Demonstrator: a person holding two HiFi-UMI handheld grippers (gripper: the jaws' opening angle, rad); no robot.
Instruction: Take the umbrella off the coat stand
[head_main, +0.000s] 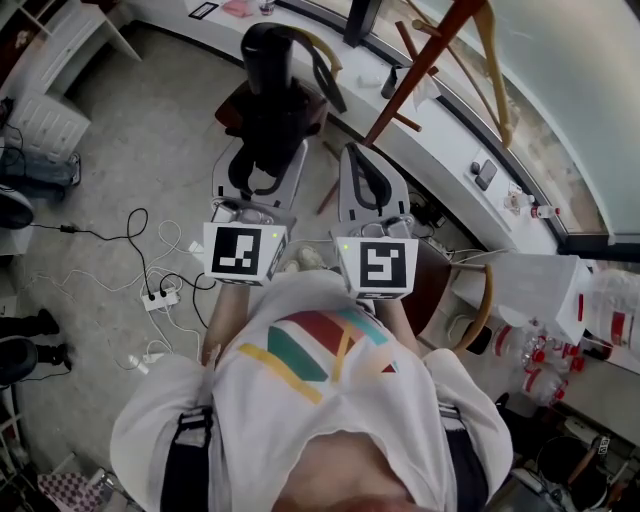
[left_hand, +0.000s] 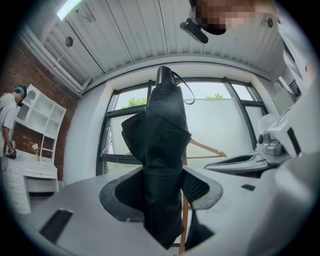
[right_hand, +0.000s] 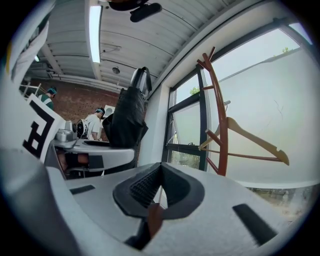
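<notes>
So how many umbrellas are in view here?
1: the black folded umbrella, clamped in the left claw, held clear of the coat stand. Others may be hidden.

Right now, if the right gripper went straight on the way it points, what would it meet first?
Likely the white wall pillar beside the dark-framed window, though depth is unclear. The reddish wooden coat stand lies right of the right gripper's line.
</notes>
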